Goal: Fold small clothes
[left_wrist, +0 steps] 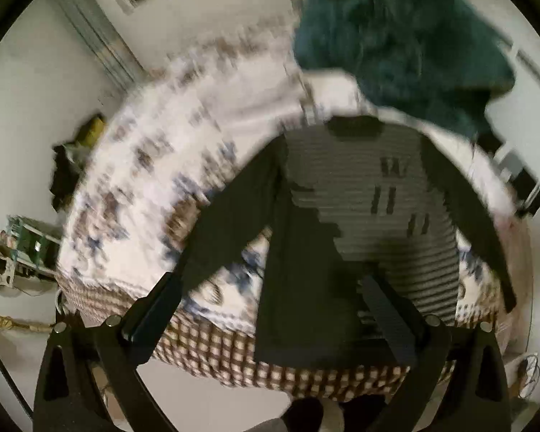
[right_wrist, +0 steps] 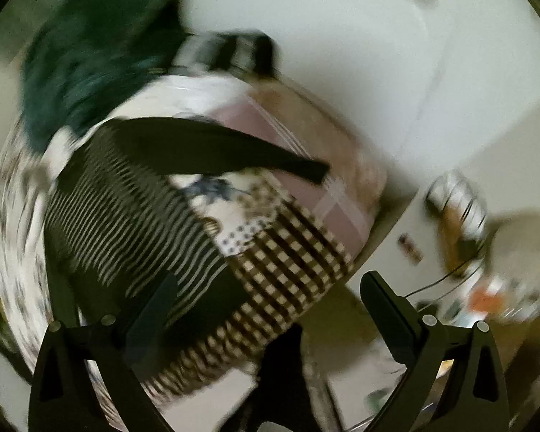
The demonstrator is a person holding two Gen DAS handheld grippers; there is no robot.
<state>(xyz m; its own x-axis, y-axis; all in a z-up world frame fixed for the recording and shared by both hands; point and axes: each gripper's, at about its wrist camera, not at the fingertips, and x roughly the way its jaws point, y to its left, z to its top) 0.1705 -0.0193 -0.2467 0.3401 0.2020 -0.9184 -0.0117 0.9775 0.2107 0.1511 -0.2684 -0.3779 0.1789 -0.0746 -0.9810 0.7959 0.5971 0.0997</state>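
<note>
The shirt (left_wrist: pixel 370 208) lies flat at the bed's (left_wrist: pixel 154 165) near edge, sleeves out, ready for folding; both tools (left_wrist: pixel 273 309) (right_wrist: pixel 270 309) hover spread, empty.

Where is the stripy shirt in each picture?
Left wrist view: the striped shirt lies spread on the bed, center to right, sleeves out.
Right wrist view: the striped shirt is left of center, one dark sleeve reaching right.
Shared landmark: the green fuzzy blanket just beyond the shirt's collar.
</note>
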